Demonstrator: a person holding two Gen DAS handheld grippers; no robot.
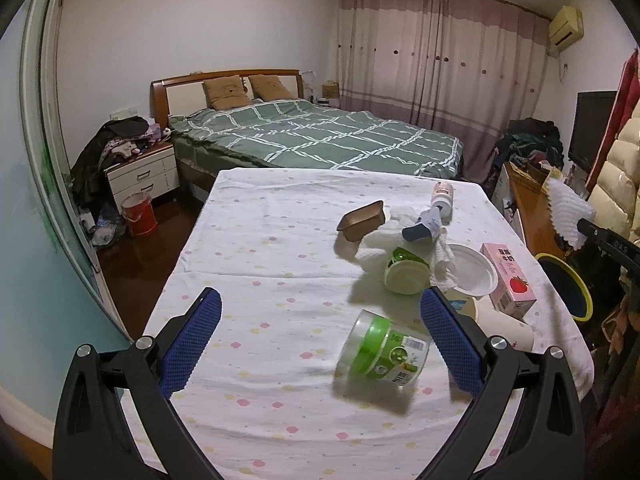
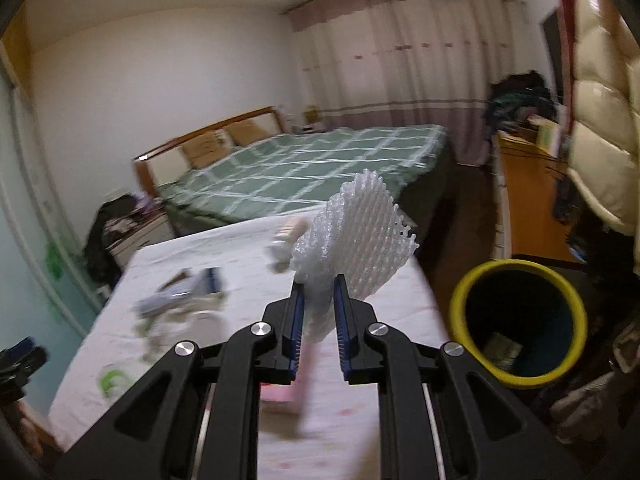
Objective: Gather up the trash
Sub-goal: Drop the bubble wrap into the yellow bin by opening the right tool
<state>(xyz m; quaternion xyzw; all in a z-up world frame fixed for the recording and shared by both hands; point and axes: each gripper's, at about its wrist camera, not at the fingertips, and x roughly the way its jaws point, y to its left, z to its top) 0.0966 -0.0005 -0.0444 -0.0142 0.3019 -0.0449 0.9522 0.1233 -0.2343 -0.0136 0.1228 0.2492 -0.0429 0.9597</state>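
A table (image 1: 248,248) draped in a white cloth dotted with pastel flowers stands at the foot of a bed (image 1: 320,136) with a green checked cover, which serves as the landmark here: closed pink curtains (image 1: 432,68) hang beyond the bed and a white nightstand (image 1: 140,176) heaped with clothes sits by its headboard. On the cloth, on the side away from the bed, a clear jar (image 1: 382,354) with a green label lies tipped over between the wide-open, empty jaws of the left gripper (image 1: 320,312); closer to the bed lie a brown tray (image 1: 362,220), a crumpled white towel (image 1: 384,244), a white bowl (image 1: 474,268) and a pink carton (image 1: 508,280). The right gripper (image 2: 318,284) has its pads pinched on a white foam net (image 2: 356,236), raised above the table's edge, just beside a yellow-rimmed bin (image 2: 516,320) on the floor. The right wrist view is smeared by motion, so the litter on the cloth there is hard to make out, and something pale lying in the bin's bottom cannot be identified
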